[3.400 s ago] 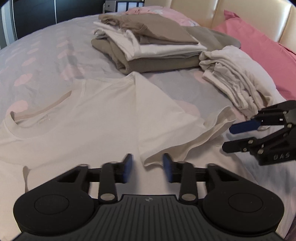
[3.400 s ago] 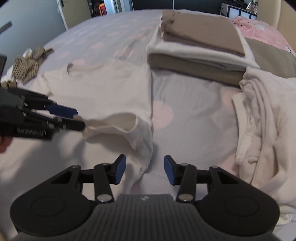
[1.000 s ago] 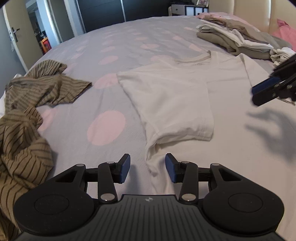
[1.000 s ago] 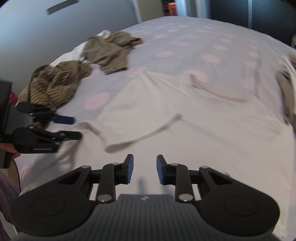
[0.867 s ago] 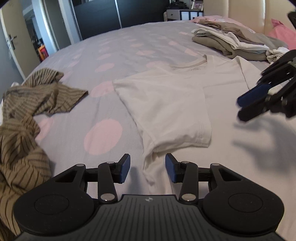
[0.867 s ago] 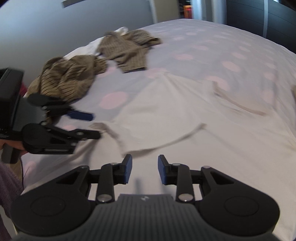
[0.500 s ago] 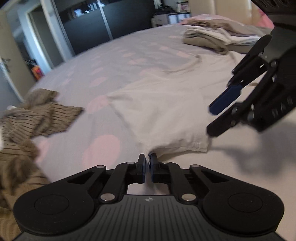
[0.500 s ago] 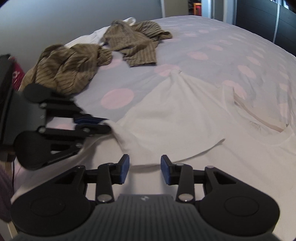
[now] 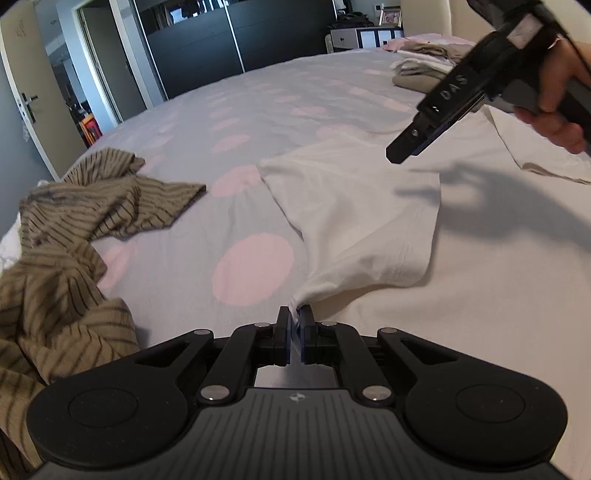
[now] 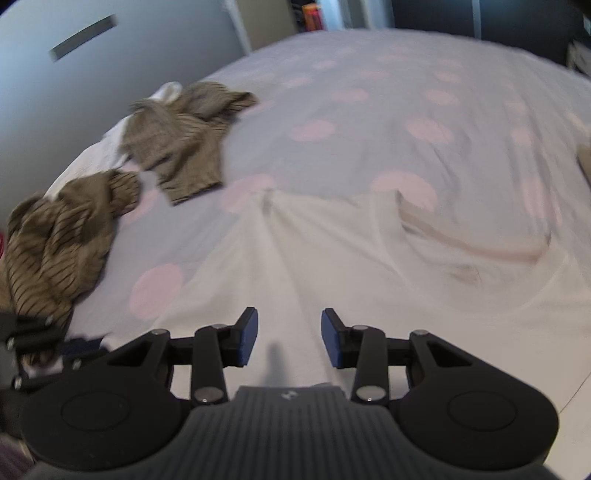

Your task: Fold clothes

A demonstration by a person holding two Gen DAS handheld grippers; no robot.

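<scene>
A white T-shirt [image 9: 369, 206] lies spread on the bed, also in the right wrist view [image 10: 351, 258] with its collar to the right. My left gripper [image 9: 294, 325] is shut on the tip of the shirt's sleeve and pulls the cloth into a taut point. My right gripper [image 10: 289, 338] is open and empty, held just above the shirt. In the left wrist view it [image 9: 410, 147] hovers above the sleeve, held by a hand. The left gripper shows blurred at the lower left of the right wrist view [image 10: 74, 347].
The bed has a grey cover with pink dots [image 9: 255, 266]. Striped brown clothes [image 9: 66, 236] lie crumpled at the left, also in the right wrist view [image 10: 74, 229]. A stack of folded clothes [image 9: 421, 70] sits far right. A dark wardrobe [image 9: 236, 33] and a door stand behind.
My left gripper closed on the sleeve tip and pulled it taut. My right gripper moved in over the shirt, past the sleeve hem, and stayed open.
</scene>
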